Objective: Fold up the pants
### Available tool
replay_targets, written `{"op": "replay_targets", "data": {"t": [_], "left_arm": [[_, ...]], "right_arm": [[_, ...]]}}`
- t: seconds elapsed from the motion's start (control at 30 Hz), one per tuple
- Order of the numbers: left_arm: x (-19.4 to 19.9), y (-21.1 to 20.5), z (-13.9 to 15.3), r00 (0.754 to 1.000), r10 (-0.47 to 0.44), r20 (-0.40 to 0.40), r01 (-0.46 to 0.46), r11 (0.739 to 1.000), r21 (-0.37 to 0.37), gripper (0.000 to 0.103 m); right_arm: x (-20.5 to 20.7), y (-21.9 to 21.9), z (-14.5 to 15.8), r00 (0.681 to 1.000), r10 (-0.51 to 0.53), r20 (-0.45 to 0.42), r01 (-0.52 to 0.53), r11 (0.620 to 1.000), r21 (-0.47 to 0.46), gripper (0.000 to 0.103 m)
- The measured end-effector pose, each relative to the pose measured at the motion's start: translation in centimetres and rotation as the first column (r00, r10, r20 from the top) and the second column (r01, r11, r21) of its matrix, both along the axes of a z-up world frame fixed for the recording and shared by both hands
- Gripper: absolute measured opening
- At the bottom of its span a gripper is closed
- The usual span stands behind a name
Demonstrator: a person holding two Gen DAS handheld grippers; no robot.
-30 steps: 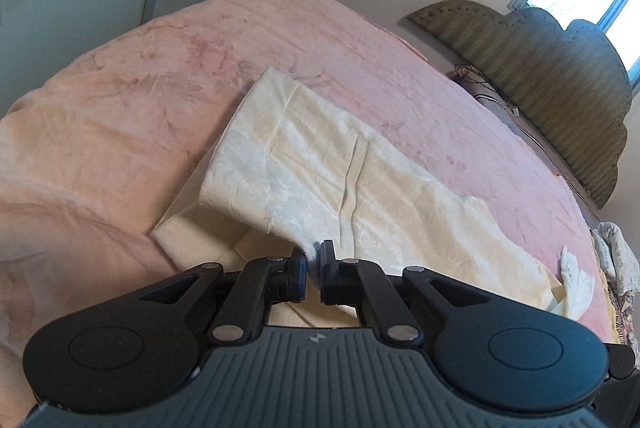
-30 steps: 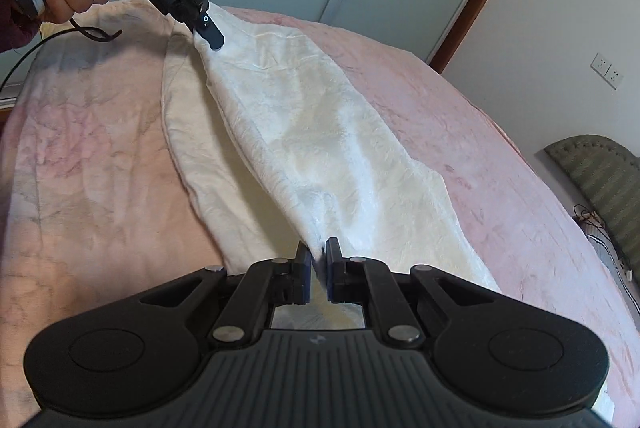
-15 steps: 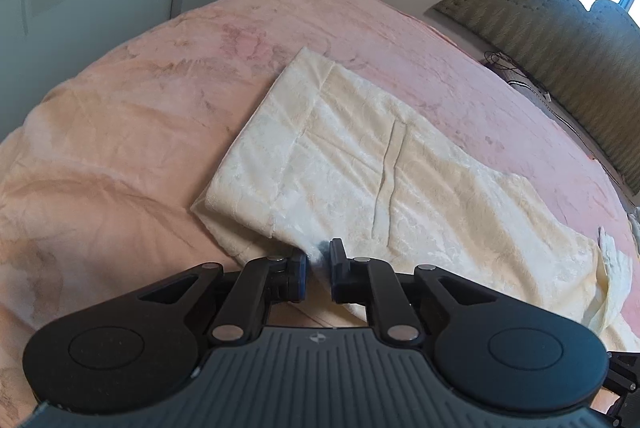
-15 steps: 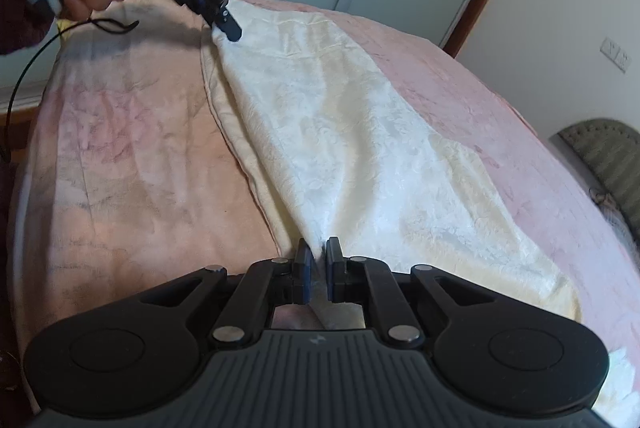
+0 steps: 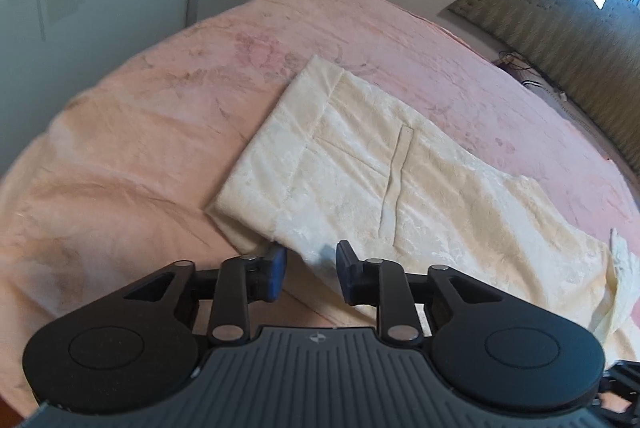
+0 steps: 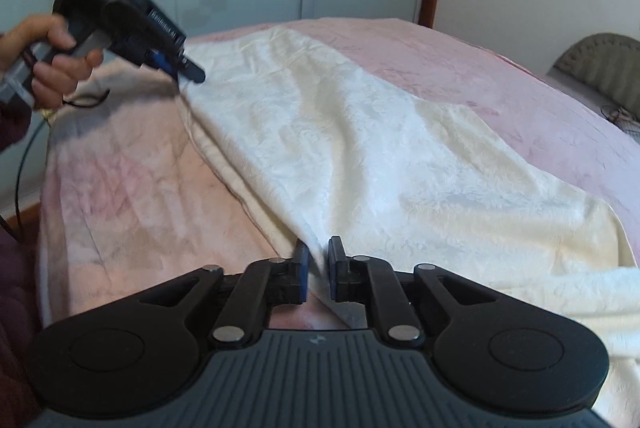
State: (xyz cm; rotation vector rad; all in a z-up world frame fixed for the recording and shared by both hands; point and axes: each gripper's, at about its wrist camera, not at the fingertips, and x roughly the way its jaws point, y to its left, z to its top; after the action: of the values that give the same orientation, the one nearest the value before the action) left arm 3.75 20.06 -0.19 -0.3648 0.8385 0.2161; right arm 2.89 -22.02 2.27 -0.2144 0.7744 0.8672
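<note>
pants (image 5: pixel 384 164) now flat on bed (image 5: pixel 160 116)

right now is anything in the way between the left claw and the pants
Nothing visible. The left claw has just been opening, and the corner of the cream textured fabric pants lies loose between its fingers on the pink bedspread. The right claw is shut on the other end.

Cream textured pants (image 5: pixel 384 164) — folded lengthwise — lie flat across the pink bedspread (image 5: pixel 160 116).
</note>
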Motion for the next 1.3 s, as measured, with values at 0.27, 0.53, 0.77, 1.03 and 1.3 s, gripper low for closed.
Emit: {"op": "replay_targets", "data": {"t": [0.27, 0.53, 0.77, 1.03, 1.3], "left_arm": [[-1.4, -2.1, 4.9, 0.996, -0.018, 0.092, 0.004, 0.989, 0.151, 0.042], [2.8, -11.7, 5.5, 0.92, -0.375, 0.115, 0.363, 0.925, 0.112, 0.055], [6.4, -24.2, 2.9, 0.733, -0.676, 0.079, 0.673, 0.737, 0.06, 0.061], [7.6, -32.5, -1.5, 0.591, -0.807, 0.006, 0.805, 0.59, 0.064, 0.063], [7.3, -34.0, -2.8, 0.569, -0.822, 0.007, 0.82, 0.569, 0.065, 0.063]], "right_arm": [[1.5, -19.1, 2.5, 0.826, -0.561, -0.053, 0.564, 0.821, 0.095, 0.011], [1.9, -39.7, -1.2, 0.315, -0.939, -0.14, 0.949, 0.316, 0.012, 0.045], [2.8, -41.8, -3.1, 0.406, -0.88, -0.244, 0.909, 0.417, 0.011, 0.042], [3.4, -39.6, -1.3, 0.477, -0.879, 0.014, 0.876, 0.474, -0.092, 0.005], [4.3, -39.2, -1.2, 0.382, -0.914, 0.139, 0.92, 0.362, -0.15, 0.003]]}}
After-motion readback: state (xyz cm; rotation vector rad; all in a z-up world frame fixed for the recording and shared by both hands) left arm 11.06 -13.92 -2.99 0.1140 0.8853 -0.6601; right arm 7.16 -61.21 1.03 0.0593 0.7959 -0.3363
